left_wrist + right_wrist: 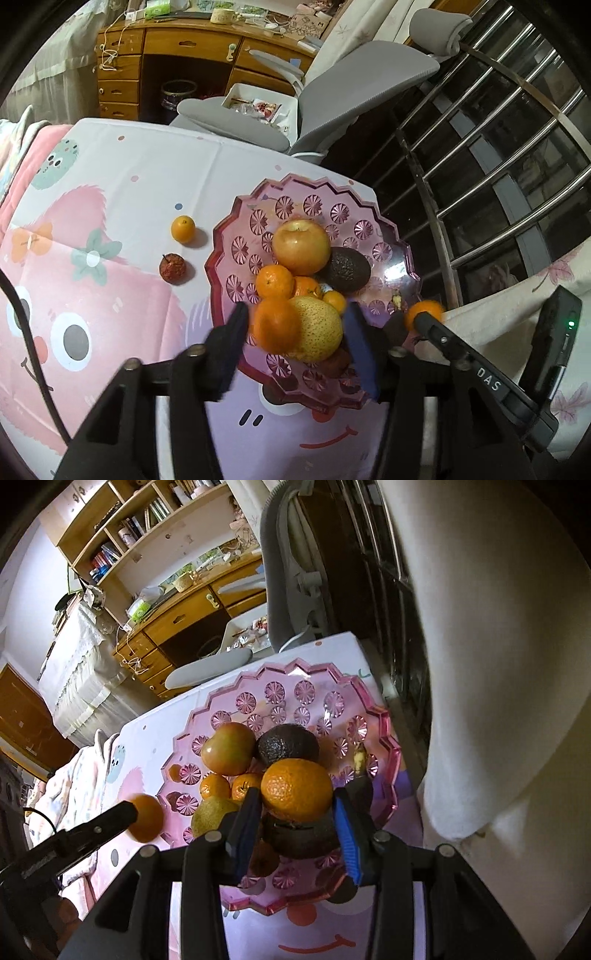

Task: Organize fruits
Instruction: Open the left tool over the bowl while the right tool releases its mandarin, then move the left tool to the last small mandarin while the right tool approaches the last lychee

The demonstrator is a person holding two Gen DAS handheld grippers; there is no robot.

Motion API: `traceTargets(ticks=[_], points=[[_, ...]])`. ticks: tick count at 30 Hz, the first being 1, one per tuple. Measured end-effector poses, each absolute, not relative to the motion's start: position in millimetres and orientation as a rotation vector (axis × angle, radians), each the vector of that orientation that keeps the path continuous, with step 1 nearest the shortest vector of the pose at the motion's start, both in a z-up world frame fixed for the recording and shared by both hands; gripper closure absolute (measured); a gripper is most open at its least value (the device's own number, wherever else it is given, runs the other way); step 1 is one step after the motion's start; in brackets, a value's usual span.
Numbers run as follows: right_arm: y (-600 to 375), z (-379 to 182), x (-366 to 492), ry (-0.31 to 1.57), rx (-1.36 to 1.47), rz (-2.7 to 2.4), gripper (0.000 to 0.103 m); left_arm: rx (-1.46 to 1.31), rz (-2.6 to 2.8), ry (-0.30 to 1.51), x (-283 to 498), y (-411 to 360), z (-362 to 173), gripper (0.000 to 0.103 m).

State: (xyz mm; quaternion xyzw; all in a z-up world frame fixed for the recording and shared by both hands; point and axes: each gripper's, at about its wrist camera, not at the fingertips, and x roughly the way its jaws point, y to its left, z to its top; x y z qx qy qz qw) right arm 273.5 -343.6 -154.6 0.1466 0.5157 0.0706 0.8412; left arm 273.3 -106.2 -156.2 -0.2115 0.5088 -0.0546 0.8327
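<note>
The left gripper (295, 328) is held low and pointed forward, its jaws set wide apart, an orange (276, 329) blurred between them. The right gripper (295, 805) is angled downward, its jaws spread around another orange (297, 789).

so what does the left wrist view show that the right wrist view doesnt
Only the left wrist view shows two fruits lying clear on the cloth outside the plate: a small orange and a dark red fruit.

Only the right wrist view shows the bookshelf on the wall and a second dark avocado under the right claw.

Both show the pink plate with the apple, an avocado and the yellow pear, and the left claw, each claw with an orange between its fingers.
</note>
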Motion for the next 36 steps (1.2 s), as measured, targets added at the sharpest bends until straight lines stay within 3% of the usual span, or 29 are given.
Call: traceTargets(ticks=[4,18,30,36], points=[[-345.2,-154.7,270.6,1.081,0.343,0.134,0.051,-0.447,-0.108,1.075,269.8,-101.5,-152.3,0.043],[-335.8,-160.1,241.6,1.134,0.44,0.085,0.051,-0.445,-0.076,1.107,243.8,-55.9,-151.2,0.039],[-277.8,-149.6,205.4,1.128,0.526,-0.002,0.05,-0.385,-0.134,1.15,221.0,10.2,-138.0,0.025],[-236.5,-146.5,189.9,1.115,0.556,-0.039,0.045,-0.317,-0.19,1.22,221.0,52.7,-134.4,0.018]])
